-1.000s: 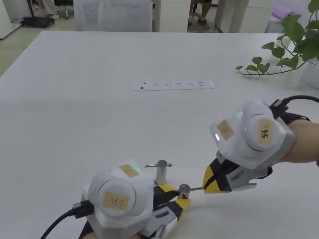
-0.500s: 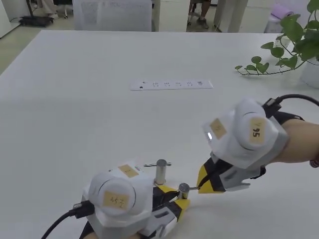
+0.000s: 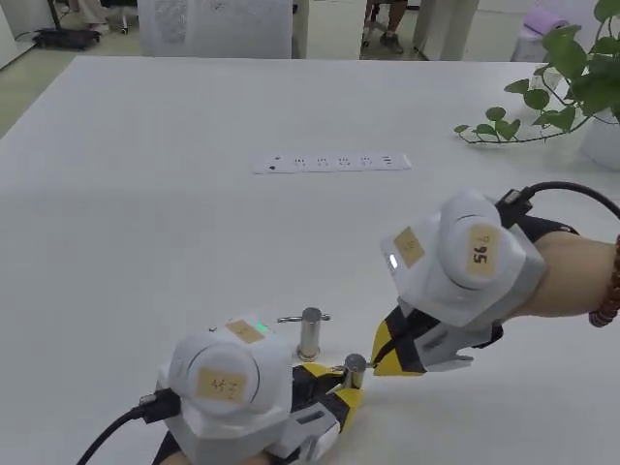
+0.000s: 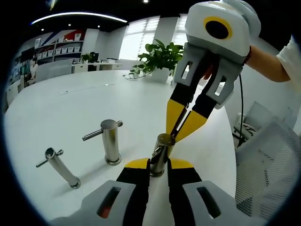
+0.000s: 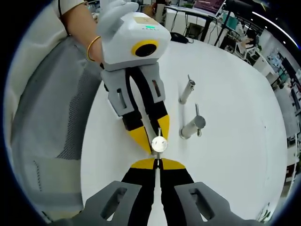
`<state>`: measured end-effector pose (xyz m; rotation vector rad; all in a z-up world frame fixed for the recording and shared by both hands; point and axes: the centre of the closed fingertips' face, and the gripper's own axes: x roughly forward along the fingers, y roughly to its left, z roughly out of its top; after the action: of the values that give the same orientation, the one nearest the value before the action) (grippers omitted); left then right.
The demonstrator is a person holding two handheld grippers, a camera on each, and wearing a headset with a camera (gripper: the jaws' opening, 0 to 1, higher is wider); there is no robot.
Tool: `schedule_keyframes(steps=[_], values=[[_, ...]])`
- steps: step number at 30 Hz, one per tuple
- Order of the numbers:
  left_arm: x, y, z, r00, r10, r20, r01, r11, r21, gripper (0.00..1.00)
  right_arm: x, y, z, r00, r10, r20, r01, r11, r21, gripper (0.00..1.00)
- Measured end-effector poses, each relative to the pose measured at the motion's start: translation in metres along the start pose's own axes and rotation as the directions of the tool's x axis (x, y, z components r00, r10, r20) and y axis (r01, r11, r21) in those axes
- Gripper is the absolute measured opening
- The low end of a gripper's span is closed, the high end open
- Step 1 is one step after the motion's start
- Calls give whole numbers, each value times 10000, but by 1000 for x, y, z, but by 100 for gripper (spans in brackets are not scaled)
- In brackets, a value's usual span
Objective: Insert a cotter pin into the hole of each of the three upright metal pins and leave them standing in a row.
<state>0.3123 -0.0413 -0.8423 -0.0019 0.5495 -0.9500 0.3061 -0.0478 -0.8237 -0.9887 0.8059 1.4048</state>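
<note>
At lower centre of the head view, the third metal pin (image 3: pixel 355 366) stands on the surface, clamped low by the left tool (image 3: pixel 343 384); it is judged heavy, stiff and slick. To its right, a thin, springy cotter pin (image 4: pixel 175 133) is pinched in the closed right tool (image 3: pixel 385 353), its tip at the pin's head.

**Brushed steel on matt white**

The clamped pin (image 4: pixel 161 151), the middle pin (image 4: pixel 111 141) and the far pin (image 4: pixel 61 165) are smooth brushed metal, softly glossy. The cotter pin (image 4: pixel 175 133) is thin bare wire. The left claw (image 4: pixel 160 165) and right claw (image 5: pixel 158 162) have glossy white plastic shells and matt black jaws with yellow tips. The bench (image 3: pixel 194 213) is smooth matt white.
</note>
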Motion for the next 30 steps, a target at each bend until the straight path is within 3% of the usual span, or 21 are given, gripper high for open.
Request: schedule_keyframes(steps=[14, 21, 30], values=[[0, 0, -1, 10000, -19, -33, 19, 10000, 46, 12, -3, 2, 4, 9993, 26, 380, -40, 9994, 349, 8], [0, 0, -1, 10000, 5, -40, -5, 10000, 31, 12, -10, 2, -7, 9993, -116, 362, 94, 9981, 610, 11], [0, 0, -1, 10000, 2, -39, -3, 10000, -44, 12, -9, 1, -3, 9984, -109, 562, 101, 9999, 139, 5]])
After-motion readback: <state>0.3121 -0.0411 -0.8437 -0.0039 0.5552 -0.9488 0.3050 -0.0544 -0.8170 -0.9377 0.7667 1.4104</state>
